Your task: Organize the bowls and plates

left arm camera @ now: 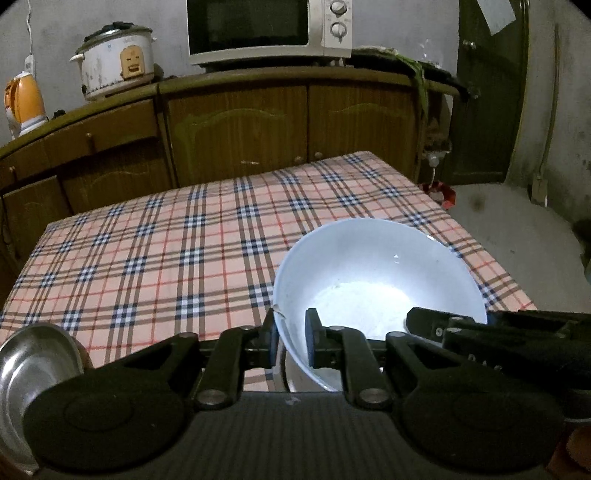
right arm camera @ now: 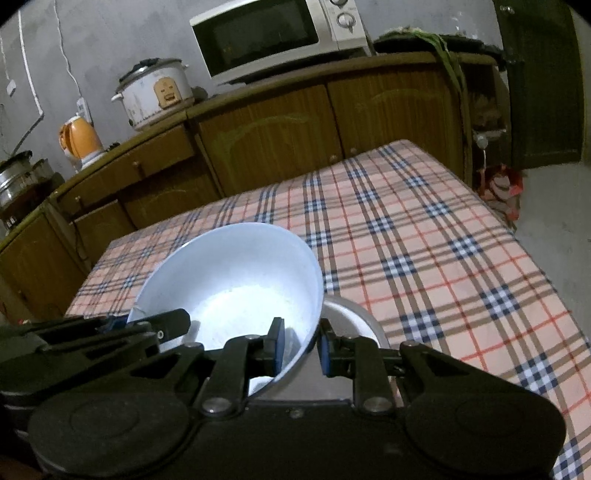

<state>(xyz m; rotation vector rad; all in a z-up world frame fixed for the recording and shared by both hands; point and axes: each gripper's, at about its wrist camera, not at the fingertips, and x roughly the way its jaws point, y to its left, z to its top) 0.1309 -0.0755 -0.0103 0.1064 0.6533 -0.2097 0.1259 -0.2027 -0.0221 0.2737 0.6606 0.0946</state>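
Here the white bowl (left arm camera: 376,280) hangs between both grippers — the left gripper (left arm camera: 291,341) is clamped on the rim at its own side, one pad inside the wall and one outside, and the right gripper (right arm camera: 299,349) pinches the opposite rim the same way. The bowl's mouth faces up and tips a little away from the cameras; being round, it has no long axis to speak of. In the left wrist view it sits at about four o'clock of the picture, in the right wrist view at about eight o'clock. I can see a small chip or crack in the rim just beside the left gripper's outer pad.

Below the bowl, at the near edge of the table, another pale dish (right arm camera: 354,317) shows part of its rim; whether the two touch I cannot tell. A metal bowl (left arm camera: 33,365) lies at eight o'clock in the left wrist view, partly hidden by the gripper body.

The table wears a checked cloth (left arm camera: 166,251) in pink, navy and brown. Behind it, toward twelve o'clock, runs a brown wooden cabinet (left arm camera: 236,125) carrying a microwave (left arm camera: 266,29), a white rice cooker (left arm camera: 116,62) and an orange kettle (left arm camera: 24,101) — grey wall beyond, a dark door (left arm camera: 487,92) at two o'clock.
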